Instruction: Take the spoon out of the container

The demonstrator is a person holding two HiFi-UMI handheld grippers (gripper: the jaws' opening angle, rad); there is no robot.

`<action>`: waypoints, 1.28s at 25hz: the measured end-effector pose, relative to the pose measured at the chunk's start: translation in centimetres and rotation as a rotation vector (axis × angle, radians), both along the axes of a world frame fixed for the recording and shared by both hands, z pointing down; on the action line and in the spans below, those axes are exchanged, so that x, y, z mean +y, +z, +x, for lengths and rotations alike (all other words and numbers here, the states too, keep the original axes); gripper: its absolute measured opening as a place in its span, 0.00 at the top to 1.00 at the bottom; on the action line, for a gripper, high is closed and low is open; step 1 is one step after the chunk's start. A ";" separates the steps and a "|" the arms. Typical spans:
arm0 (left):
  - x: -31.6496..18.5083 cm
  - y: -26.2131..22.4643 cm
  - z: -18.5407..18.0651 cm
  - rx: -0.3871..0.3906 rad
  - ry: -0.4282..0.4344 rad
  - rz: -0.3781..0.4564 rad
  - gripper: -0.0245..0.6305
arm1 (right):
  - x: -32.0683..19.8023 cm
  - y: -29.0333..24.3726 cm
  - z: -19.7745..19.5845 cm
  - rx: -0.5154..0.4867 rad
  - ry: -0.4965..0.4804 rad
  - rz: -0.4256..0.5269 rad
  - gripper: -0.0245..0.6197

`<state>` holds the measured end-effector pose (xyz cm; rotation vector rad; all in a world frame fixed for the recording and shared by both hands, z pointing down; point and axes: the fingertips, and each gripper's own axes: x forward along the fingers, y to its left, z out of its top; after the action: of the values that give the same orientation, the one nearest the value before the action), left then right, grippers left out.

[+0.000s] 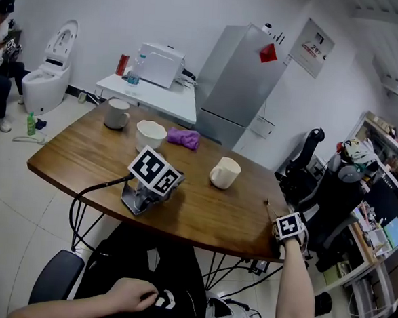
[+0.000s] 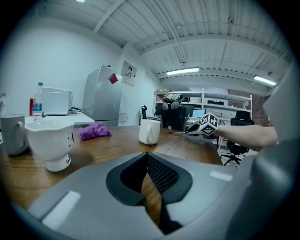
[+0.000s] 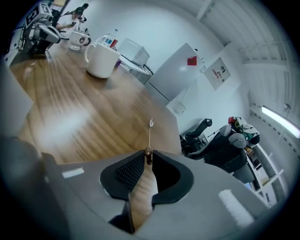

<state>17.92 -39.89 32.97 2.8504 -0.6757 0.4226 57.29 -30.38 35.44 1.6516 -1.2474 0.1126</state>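
— Well, the spoon (image 3: 150, 135) is clear of the white cup (image 1: 224, 172); what could spoil it from here?

— The hold. The right gripper (image 3: 148, 157) has its jaws closed on only the brown tip of the handle, so the thin shaft could swing or slip out if the wrist turns quickly. It is also near the right edge of the table (image 1: 201, 220), where a dropped spoon might go to the floor.

— Where does the spoon lie from the tool?

— Straight ahead of the jaws, with the bowl end farthest out over the wood and well apart from the cup. Whether the bowl touches the wood cannot be told.

— And the left gripper (image 2: 149, 164)?

— It lies on the table, unheld, jaws together on nothing.
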 end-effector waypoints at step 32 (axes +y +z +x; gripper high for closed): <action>0.0 0.0 -0.1 0.000 0.001 -0.002 0.94 | -4.0 -6.2 -10.9 -0.454 -0.289 0.419 0.96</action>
<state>17.83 -39.92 33.02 2.8488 -0.6740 0.4232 46.43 -34.42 29.27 1.8350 -1.9484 0.0497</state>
